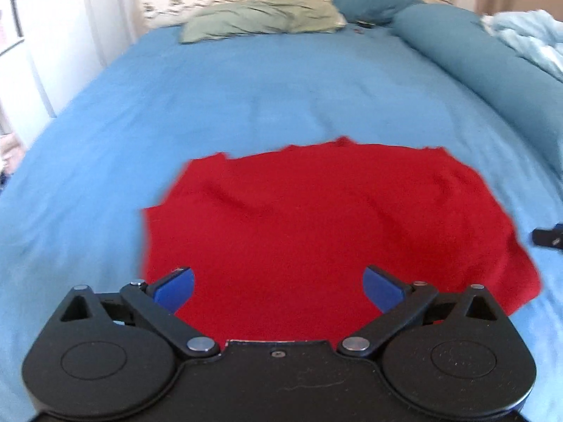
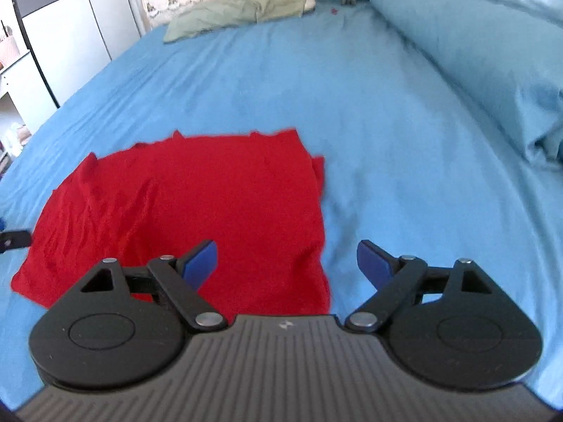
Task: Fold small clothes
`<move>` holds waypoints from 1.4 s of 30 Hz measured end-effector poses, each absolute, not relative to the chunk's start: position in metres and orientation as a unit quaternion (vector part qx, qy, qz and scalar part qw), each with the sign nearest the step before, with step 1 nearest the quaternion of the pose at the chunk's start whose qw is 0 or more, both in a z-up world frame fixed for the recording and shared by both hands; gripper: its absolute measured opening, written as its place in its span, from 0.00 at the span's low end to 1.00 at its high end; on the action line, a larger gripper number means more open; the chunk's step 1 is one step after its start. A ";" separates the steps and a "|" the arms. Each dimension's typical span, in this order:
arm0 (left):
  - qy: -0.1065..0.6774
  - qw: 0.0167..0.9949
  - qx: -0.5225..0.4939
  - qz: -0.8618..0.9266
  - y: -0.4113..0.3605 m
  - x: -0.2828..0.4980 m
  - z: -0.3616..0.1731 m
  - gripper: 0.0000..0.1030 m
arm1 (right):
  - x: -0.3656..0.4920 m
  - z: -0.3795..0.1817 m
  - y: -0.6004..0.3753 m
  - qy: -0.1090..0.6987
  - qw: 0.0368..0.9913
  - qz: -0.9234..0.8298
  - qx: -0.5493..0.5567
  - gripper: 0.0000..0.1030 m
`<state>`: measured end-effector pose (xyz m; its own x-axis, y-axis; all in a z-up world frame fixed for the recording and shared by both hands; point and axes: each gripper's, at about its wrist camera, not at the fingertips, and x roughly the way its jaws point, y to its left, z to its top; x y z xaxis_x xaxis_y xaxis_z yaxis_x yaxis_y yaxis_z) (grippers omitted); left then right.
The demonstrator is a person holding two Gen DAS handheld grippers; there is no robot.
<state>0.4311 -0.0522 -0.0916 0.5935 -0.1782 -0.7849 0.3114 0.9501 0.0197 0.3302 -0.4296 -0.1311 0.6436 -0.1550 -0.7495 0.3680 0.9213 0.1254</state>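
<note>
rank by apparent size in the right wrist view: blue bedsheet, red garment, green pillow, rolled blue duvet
1. Blue bedsheet
2. Red garment, though nearness enlarges it
3. Rolled blue duvet
4. Green pillow, farthest away

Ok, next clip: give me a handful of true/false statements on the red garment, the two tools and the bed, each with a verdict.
1. Both tools are open and hold nothing. True: the left tool and the right tool both have their fingers spread wide apart.
2. The red garment lies spread out on the blue sheet. True.
3. The garment is lifted off the bed by the right tool. False: it rests on the sheet, ungripped.
4. A green pillow sits at the far end of the bed. True.
5. The right tool is centred over the garment. False: it is over the garment's right edge, with one finger over bare sheet.
</note>
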 end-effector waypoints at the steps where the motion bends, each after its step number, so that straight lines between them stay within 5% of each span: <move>1: 0.434 0.885 0.083 -0.149 -0.062 0.432 -0.096 1.00 | 0.330 -0.135 -0.435 0.404 0.893 -0.142 0.141 0.97; 11: 0.455 0.872 0.097 -0.150 -0.123 0.461 -0.154 1.00 | 0.348 -0.198 -0.456 0.437 0.871 -0.131 0.184 0.76; 14: 0.462 0.871 0.099 -0.135 -0.126 0.468 -0.168 1.00 | 0.348 -0.199 -0.453 0.430 0.875 -0.109 0.196 0.49; 19: 0.466 0.867 0.100 -0.147 -0.121 0.472 -0.175 1.00 | 0.352 -0.196 -0.459 0.441 0.862 -0.105 0.227 0.28; 26: 0.480 0.859 0.100 -0.146 -0.095 0.484 -0.145 1.00 | 0.374 -0.120 -0.451 0.408 0.854 -0.088 0.312 0.25; 33: 0.460 0.874 0.114 -0.106 0.015 0.458 -0.107 1.00 | 0.466 -0.034 -0.311 0.389 0.879 0.068 0.267 0.24; 42: 0.489 0.867 0.064 -0.071 0.126 0.415 -0.143 1.00 | 0.540 -0.161 -0.111 0.513 0.845 0.124 0.084 0.29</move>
